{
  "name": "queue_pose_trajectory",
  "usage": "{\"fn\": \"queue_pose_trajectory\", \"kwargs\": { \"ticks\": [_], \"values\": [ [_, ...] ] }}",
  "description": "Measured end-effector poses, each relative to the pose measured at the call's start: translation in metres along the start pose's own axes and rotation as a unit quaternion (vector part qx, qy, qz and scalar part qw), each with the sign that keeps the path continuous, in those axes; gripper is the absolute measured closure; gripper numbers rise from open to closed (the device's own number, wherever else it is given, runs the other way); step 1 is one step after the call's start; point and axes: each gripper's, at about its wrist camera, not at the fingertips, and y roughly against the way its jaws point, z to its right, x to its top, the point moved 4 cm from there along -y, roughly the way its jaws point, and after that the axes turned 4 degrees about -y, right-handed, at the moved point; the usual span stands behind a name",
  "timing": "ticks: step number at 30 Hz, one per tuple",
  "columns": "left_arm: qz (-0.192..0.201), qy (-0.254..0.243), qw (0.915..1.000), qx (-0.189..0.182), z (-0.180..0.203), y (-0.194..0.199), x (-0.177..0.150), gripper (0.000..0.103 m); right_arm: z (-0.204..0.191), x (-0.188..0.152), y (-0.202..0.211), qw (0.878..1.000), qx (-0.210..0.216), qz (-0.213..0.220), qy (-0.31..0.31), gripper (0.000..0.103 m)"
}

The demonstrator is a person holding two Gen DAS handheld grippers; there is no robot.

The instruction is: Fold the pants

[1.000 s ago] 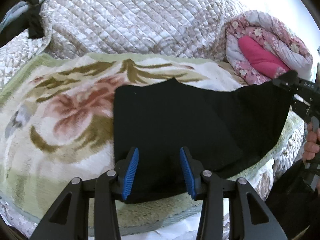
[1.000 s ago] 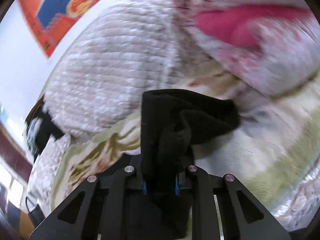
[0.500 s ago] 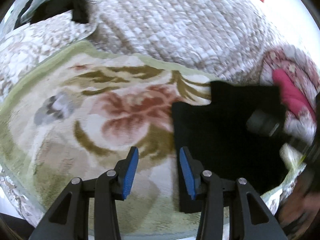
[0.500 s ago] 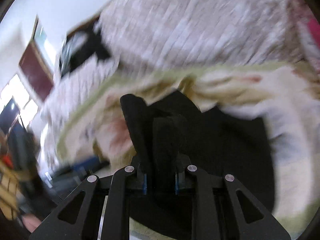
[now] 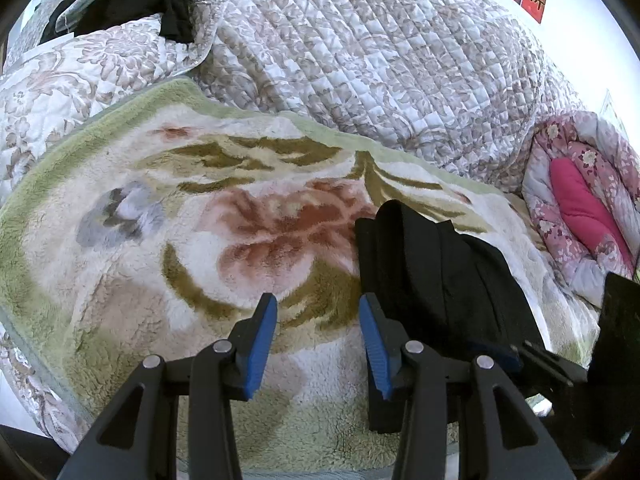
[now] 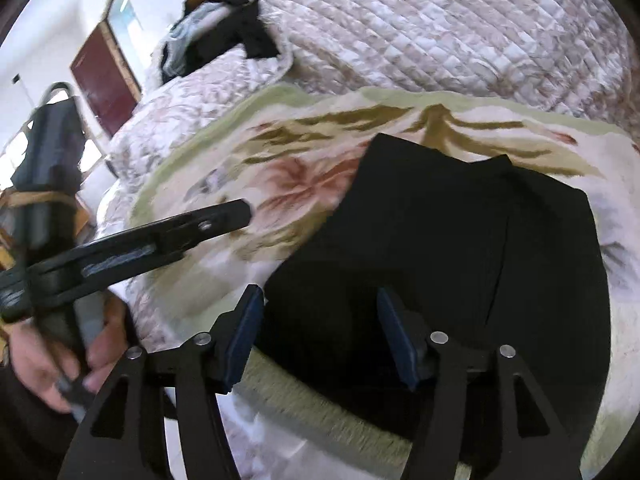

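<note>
The black pants (image 5: 436,276) lie folded over on the floral fleece blanket (image 5: 180,240), to the right of my left gripper (image 5: 318,332). That gripper is open and empty, its blue pads over bare blanket just left of the pants' edge. In the right wrist view the pants (image 6: 452,240) lie as a flat dark block with a fold line down the right part. My right gripper (image 6: 320,336) is open and empty, just above the pants' near edge. The left gripper (image 6: 224,218) shows there from the side, at the left.
A quilted beige bedspread (image 5: 380,60) rises behind the blanket. A rolled pink floral quilt (image 5: 580,208) lies at the right. Dark clothes (image 5: 132,4) sit at the back left. The blanket's front edge (image 6: 304,404) is close below the right gripper. A chair (image 6: 52,140) stands at the left.
The right gripper carried the held pants end leftward over the rest, then opened and let it go. The left gripper shifted left, off the pants onto bare blanket, and stayed open.
</note>
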Motion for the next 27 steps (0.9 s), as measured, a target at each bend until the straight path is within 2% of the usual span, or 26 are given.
{"fn": "queue_pose_trajectory", "kwargs": {
  "ticks": [4,6,7,9,10,13,18,20,21,24,27],
  "values": [
    [0.002,0.006,0.9998,-0.02,0.002,0.0,0.001,0.057,0.009,0.01,0.03,0.999,0.015,0.034,-0.009,0.044],
    [-0.002,0.004,0.9993,-0.037,0.008,-0.002,0.0,0.058,0.027,0.02,0.05,0.998,-0.015,0.063,-0.025,0.044],
    [-0.004,0.002,0.9989,-0.046,0.012,-0.004,-0.001,0.057,0.037,0.024,0.055,0.996,-0.039,0.067,-0.033,0.05],
    [-0.016,-0.004,0.9974,-0.07,0.021,-0.01,-0.002,0.057,0.059,0.026,0.058,0.994,-0.075,0.065,-0.051,0.058],
    [-0.026,-0.007,0.9962,-0.082,0.027,-0.014,-0.004,0.057,0.075,0.025,0.059,0.991,-0.089,0.062,-0.072,0.058],
    [-0.061,-0.023,0.9922,-0.106,0.043,-0.028,-0.013,0.057,0.098,0.018,0.062,0.987,-0.099,0.065,-0.111,0.058],
    [-0.06,-0.035,0.9921,-0.104,0.051,-0.029,-0.017,0.056,0.107,0.012,0.06,0.985,-0.099,0.06,-0.125,0.058],
    [-0.048,-0.056,0.9925,-0.097,0.055,-0.024,-0.018,0.068,0.109,0.011,0.058,0.985,-0.099,0.061,-0.129,0.058],
    [-0.044,-0.068,0.9925,-0.092,0.058,-0.022,-0.018,0.07,0.111,0.01,0.059,0.984,-0.099,0.063,-0.132,0.058],
    [-0.042,-0.067,0.9939,-0.076,0.054,-0.02,-0.017,0.093,0.114,0.009,0.062,0.983,-0.101,0.069,-0.135,0.058],
    [-0.037,-0.059,0.9954,-0.066,0.047,-0.012,-0.02,0.102,0.115,0.009,0.067,0.982,-0.108,0.077,-0.132,0.058]
  ]
}}
